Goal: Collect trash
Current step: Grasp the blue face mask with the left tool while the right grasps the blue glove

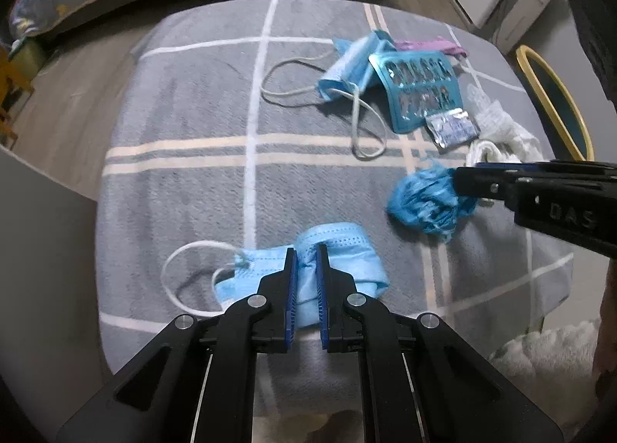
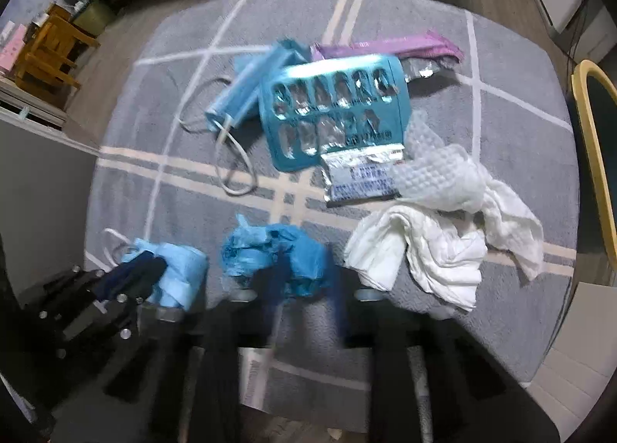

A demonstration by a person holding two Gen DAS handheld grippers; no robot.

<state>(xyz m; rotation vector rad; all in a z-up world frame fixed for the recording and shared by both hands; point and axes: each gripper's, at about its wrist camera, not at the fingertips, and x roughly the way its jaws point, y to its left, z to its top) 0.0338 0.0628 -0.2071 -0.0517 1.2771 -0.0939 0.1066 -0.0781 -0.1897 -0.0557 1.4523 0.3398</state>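
Pinching a light blue face mask, the left gripper has its fingers pressed onto the bunched middle, likely so the loops trail free. Beside it, the right gripper has its fingers clamped on a crumpled blue wad. Both pieces rest on the grey checked table; more trash lies beyond, near a yellow-rimmed bin.

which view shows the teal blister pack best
The right wrist view: the teal blister pack sits large and central, its emptied pockets clear. In the left wrist view the pack is smaller and off toward the upper right.
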